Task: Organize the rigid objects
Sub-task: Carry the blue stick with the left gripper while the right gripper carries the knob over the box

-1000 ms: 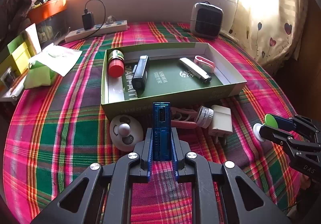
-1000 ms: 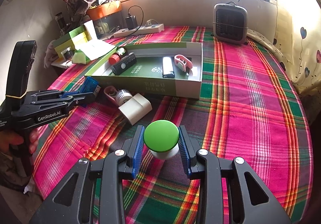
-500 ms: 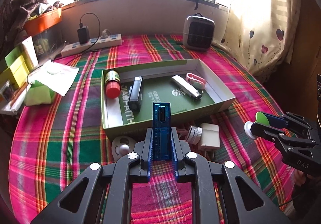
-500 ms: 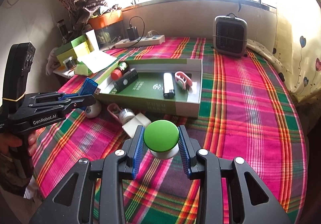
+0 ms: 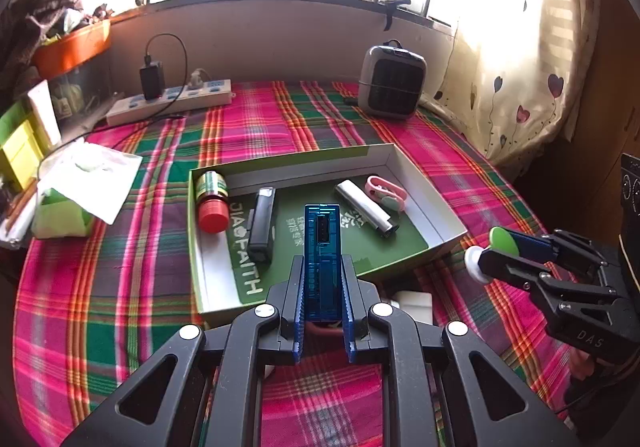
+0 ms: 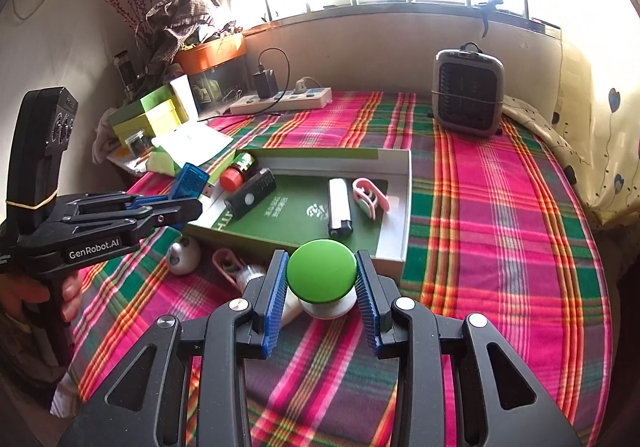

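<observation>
My left tongs (image 5: 322,287) are clamped on a blue adapter (image 5: 322,259). It stands between the two pads with its long axis along the fingers, and its free end points forward to the box (image 5: 424,183). The box lies straight ahead and below these tongs, with its long side across my view. In it, from left to right, I see a bottle with a red cap (image 5: 212,203), a black device (image 5: 262,227), a silver lighter (image 5: 366,209) and a pink clip (image 5: 386,193). The green floor between the black device and the lighter is free, and the adapter points almost exactly to this gap. So I judge that the left hand is nearer to a free place.

My right tongs (image 6: 322,295) are clamped on a green button (image 6: 322,273), which has a white base (image 6: 328,309) under its green top. The pads press on the two sides of the green top. From here the box (image 6: 404,203) lies ahead and a little to the left, and its near right corner is the closest part. The bare floor beside the pink clip (image 6: 370,197) seems the easiest place for the button.

A white ball (image 6: 183,255), a second pink clip (image 6: 224,265) and a white plug (image 5: 414,303) lie on the blanket (image 6: 500,247) before the near wall of the box.
</observation>
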